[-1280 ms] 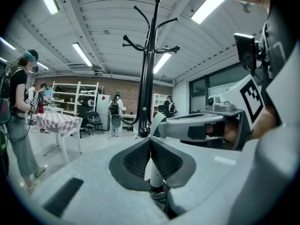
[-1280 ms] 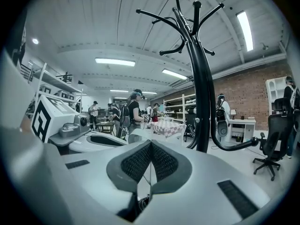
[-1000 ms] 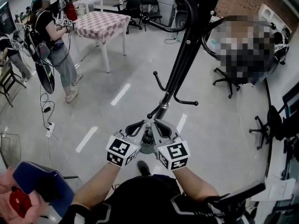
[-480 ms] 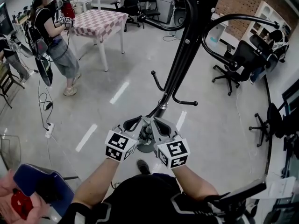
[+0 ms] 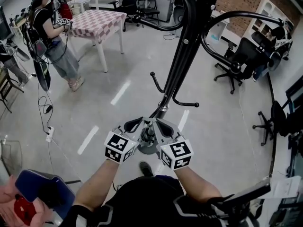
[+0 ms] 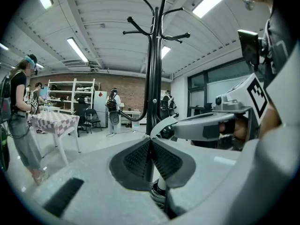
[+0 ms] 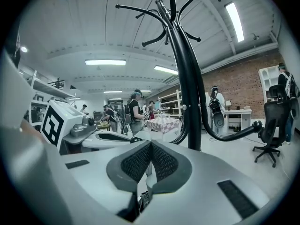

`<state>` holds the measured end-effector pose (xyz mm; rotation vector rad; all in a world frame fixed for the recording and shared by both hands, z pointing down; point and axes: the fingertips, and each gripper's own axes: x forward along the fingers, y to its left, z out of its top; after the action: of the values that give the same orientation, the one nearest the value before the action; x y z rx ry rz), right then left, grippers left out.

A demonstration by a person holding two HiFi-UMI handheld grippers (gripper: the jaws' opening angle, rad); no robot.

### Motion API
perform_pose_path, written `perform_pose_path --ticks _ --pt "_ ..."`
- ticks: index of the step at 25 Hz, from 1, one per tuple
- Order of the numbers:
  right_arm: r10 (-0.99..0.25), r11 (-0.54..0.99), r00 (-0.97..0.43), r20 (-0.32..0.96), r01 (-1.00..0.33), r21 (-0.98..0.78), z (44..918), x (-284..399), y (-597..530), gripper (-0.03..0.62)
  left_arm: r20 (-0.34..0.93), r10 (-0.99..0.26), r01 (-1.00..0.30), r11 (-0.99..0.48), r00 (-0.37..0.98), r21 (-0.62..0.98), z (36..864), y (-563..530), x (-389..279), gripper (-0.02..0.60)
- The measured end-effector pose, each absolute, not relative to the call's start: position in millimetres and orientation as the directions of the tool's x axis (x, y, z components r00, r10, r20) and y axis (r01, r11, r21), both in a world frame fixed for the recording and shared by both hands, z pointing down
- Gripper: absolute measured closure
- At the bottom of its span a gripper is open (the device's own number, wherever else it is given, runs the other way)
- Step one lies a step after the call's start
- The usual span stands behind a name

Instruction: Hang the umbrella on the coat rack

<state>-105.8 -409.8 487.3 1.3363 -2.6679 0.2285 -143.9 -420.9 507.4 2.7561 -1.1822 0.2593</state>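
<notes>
Both grippers are held low and close together in front of the person, just above the round foot of the coat rack point(image 5: 181, 63), which stands on the grey floor point(image 5: 109, 112) directly ahead. The left gripper point(image 5: 134, 126) has its jaws pressed together with nothing between them. In its own view the ribbed pads point(image 6: 136, 158) meet in one seam, and the black pole rises straight behind that seam. The right gripper point(image 5: 164, 126) is the same, with pads closed flat on each other and nothing held. In its view the pole stands just to the right of the jaw tips. The two grippers sit side by side with their tips nearly touching, and each shows in the other's view. The rack's short lower hooks point(image 5: 187, 103) curl out just above the grippers, while a long curved arm point(image 5: 236, 19) sweeps off to the right higher up. A dark shoe point(image 5: 144, 169) shows below the jaws. Further off are a table with a checked cloth point(image 5: 97, 22), a person standing beside it point(image 5: 52, 46), a black office chair point(image 5: 236, 60) and a brick wall point(image 5: 239, 1).
</notes>
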Motion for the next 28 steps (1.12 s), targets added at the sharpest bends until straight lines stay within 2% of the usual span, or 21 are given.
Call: perform_pose_path --ticks 10,14,22,28 --pt "-0.783 0.577 -0.575 0.236 -0.814 -0.066 505 -103 -420 0.586 0.235 -0.691 -0.718 -0.694 0.683 0.048 522 -429 -138 0.568" --pt "-0.787 0.569 -0.566 0.244 -0.82 -0.065 510 -101 -424 0.586 0.236 -0.701 -0.72 -0.694 0.674 -0.004 528 -435 -135 0.568" --pt "-0.799 0.554 -0.541 0.264 -0.832 -0.03 521 -99 -433 0.586 0.187 -0.678 -0.7 -0.709 0.71 0.086 533 -443 -123 0.568" --pt "-0.808 0.537 -0.524 0.269 -0.843 -0.028 526 -93 -442 0.586 0.172 -0.665 -0.684 -0.723 0.727 0.094 537 -447 -114 0.568"
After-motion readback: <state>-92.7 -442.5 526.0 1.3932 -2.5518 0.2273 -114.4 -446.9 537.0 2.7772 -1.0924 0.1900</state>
